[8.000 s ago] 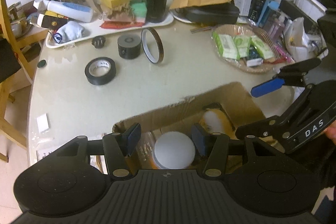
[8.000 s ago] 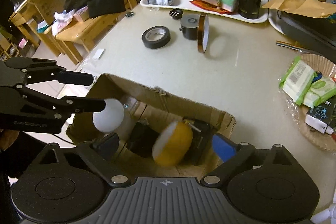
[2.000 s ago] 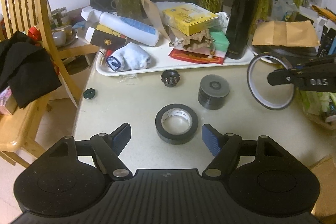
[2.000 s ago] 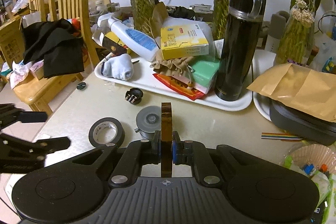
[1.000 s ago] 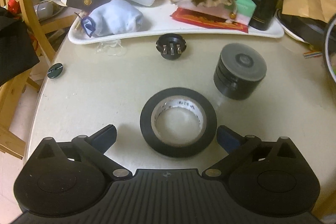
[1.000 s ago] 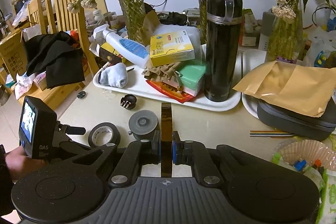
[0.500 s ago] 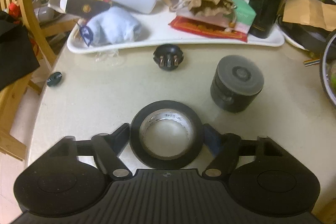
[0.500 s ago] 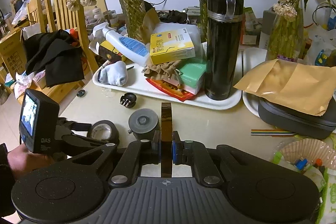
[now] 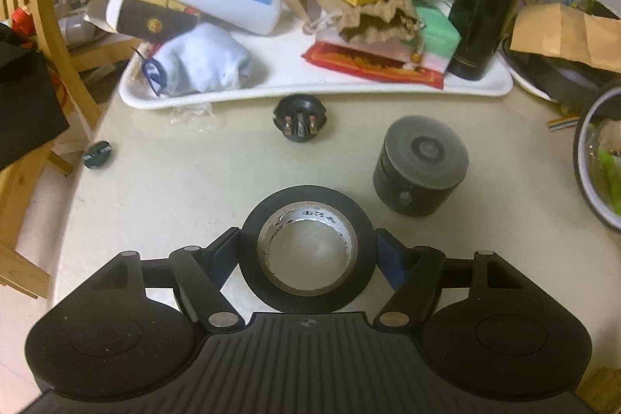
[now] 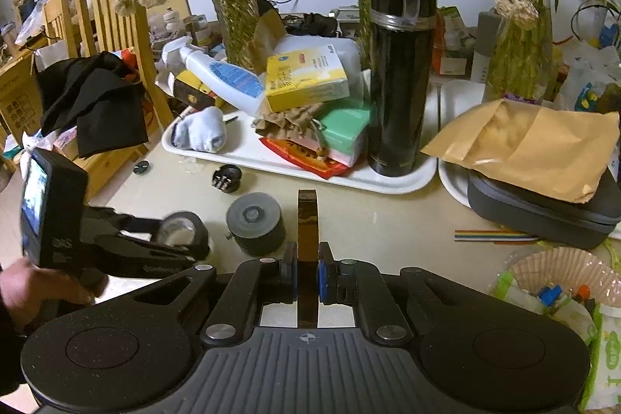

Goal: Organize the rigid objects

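- Seen from the left wrist camera, the left gripper has just been closing, and its two jaws now press on opposite sides of a black tape roll that lies flat on the pale table.
- The jaws hold the roll only by its rounded outer wall, so it could pivot or slip out when raised, judging by how little of each pad meets it.
- Just beyond and to the right stands a grey round canister, with a small black plug further back; a careless swing of the gripper could knock either one.
- A white tray piled with a bottle, boxes and a dark flask sits behind them, well apart from the gripper.
- From the right wrist camera, the right gripper is clamped tight on a thin amber tape ring held upright, edge toward the camera.
- That ring is narrow and looks easily bent; it could twist in the jaws if it bumps anything.
- At the left of this view a hand holds the left gripper around the black roll, near the canister, so the two grippers could collide if both head the same way.
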Available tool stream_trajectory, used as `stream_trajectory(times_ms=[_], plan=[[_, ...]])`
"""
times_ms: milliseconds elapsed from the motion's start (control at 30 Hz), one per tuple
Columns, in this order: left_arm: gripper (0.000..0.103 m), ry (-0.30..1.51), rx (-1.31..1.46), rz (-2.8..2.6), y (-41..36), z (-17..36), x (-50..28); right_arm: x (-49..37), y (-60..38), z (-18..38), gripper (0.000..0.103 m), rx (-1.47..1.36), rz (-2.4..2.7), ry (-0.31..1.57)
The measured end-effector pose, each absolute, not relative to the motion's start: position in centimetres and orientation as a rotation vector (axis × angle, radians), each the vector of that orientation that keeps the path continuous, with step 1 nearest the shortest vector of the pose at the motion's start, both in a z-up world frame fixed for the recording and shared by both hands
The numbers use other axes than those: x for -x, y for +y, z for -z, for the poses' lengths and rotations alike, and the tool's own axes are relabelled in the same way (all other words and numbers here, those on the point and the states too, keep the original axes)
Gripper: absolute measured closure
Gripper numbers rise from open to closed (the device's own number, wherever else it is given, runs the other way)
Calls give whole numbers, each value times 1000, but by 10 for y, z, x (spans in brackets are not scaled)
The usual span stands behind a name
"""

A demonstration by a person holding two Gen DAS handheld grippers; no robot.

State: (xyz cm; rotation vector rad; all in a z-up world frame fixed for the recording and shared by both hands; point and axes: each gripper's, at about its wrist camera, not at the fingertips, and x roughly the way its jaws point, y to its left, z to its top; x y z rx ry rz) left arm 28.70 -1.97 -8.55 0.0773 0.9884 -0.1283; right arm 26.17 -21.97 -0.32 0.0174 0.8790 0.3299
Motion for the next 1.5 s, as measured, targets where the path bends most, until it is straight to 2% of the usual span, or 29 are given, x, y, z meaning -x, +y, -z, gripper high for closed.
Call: stream_trajectory(times_ms=[433, 1500], plan=[[31, 931, -49, 144, -22, 47, -271, -257, -229, 10, 91, -32, -297, 910], [31, 833, -34, 215, -33, -30, -170, -186, -224, -35, 91, -79, -338, 881]])
